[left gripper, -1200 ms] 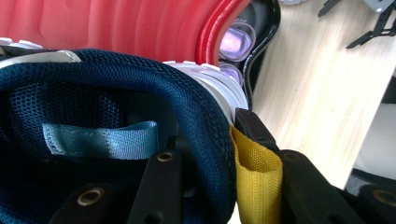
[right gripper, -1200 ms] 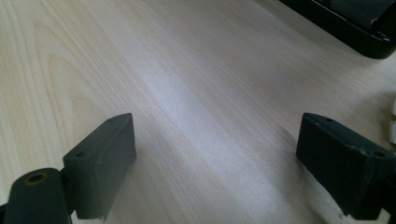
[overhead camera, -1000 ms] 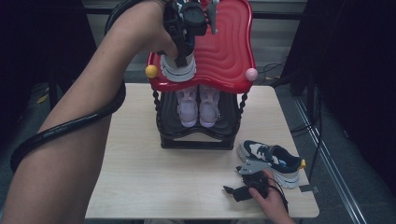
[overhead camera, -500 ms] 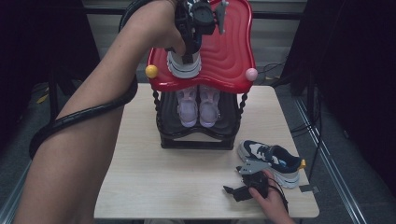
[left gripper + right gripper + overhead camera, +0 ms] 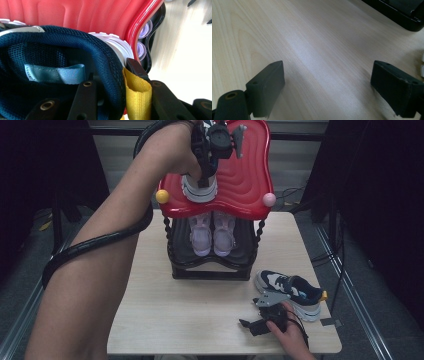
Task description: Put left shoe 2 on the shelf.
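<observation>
The left gripper [image 5: 205,172] clamps the padded navy mesh heel of a sneaker [image 5: 199,190] on the ribbed red rack top [image 5: 247,175], heel toward the person, long axis running away. The right gripper [image 5: 260,324] rests wide open on the wooden table [image 5: 200,310].

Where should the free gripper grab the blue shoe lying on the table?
Probably the heel collar of the navy shoe, coming from above, one jaw inside the opening. It stands upright on its sole, heel with yellow loop toward the table's right edge, beside the open right gripper.

Glossy red ribbed plastic shelf [image 5: 247,175]; matt pale wood table [image 5: 200,310].
</observation>
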{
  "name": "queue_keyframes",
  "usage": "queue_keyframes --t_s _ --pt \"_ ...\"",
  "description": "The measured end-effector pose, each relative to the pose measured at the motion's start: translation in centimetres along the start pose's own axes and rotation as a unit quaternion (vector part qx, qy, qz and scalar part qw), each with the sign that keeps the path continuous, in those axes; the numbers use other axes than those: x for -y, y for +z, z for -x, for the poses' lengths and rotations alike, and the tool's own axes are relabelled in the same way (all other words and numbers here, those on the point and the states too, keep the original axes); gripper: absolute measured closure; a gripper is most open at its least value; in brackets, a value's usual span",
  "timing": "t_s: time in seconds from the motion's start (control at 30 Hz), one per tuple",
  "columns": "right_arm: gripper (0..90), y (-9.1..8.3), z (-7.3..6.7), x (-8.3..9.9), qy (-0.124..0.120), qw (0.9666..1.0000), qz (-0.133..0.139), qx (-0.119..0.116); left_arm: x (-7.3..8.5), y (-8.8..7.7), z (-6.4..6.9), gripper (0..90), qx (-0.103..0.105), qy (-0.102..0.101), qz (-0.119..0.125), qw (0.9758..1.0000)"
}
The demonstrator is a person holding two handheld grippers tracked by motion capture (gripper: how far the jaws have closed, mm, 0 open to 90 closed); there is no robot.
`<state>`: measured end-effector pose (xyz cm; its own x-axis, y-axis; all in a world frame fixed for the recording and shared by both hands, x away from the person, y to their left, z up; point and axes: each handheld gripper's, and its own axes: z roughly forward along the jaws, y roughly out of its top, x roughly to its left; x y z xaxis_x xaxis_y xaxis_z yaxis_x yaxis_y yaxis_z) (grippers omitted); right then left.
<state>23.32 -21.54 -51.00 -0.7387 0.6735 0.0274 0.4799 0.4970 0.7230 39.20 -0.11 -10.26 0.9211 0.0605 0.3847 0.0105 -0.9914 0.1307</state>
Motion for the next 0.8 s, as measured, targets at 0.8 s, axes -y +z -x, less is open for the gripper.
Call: queue_keyframes --t_s 0.8 --pt "11.2 0.0 0.0 0.0 0.0 1.0 0.0 0.0 0.66 0.87 -0.21 70.2 -0.013 -0.013 0.007 0.9998"
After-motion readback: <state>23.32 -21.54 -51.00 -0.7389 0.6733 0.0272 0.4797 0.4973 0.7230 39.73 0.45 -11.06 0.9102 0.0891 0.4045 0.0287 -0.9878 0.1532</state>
